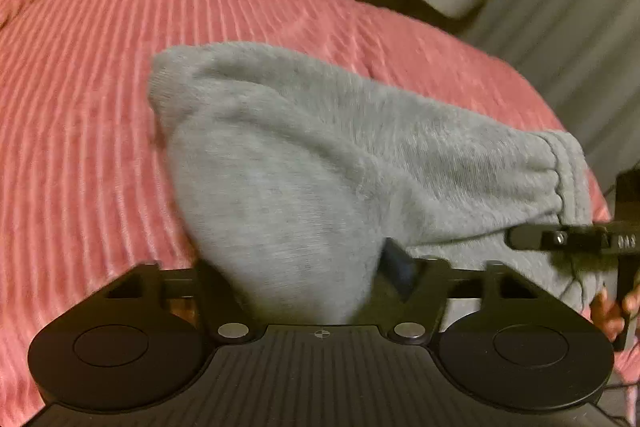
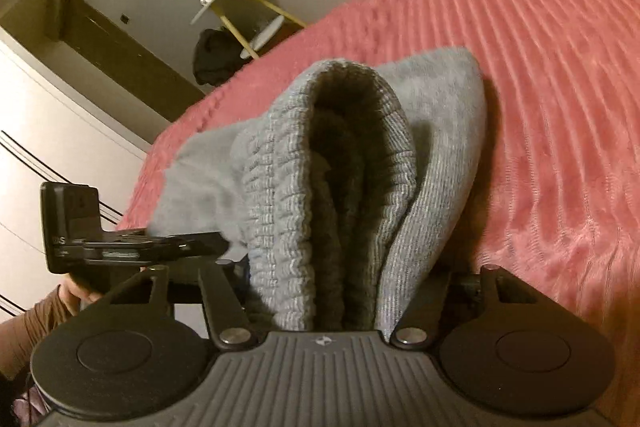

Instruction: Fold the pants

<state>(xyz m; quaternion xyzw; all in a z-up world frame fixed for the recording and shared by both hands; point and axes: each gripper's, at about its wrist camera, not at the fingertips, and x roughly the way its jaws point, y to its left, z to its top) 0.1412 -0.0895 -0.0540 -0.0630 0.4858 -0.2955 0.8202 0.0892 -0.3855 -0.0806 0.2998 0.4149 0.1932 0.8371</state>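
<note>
Grey knit sweatpants [image 1: 320, 163] lifted partly off the pink ribbed bedspread [image 1: 80, 107], bunched between both tools. Left tongs [image 1: 320, 291] pinching a fold of the plain fabric, which rises straight out of the jaws and drapes away to the right. Right tongs [image 2: 320, 307] clamped on the gathered elastic waistband [image 2: 280, 187]; the waistband loops up from the jaws and folds over itself. Far end of the garment rests on the bedspread. Each tool shows in the other's view, close beside the cloth; frames motion-blurred
</note>
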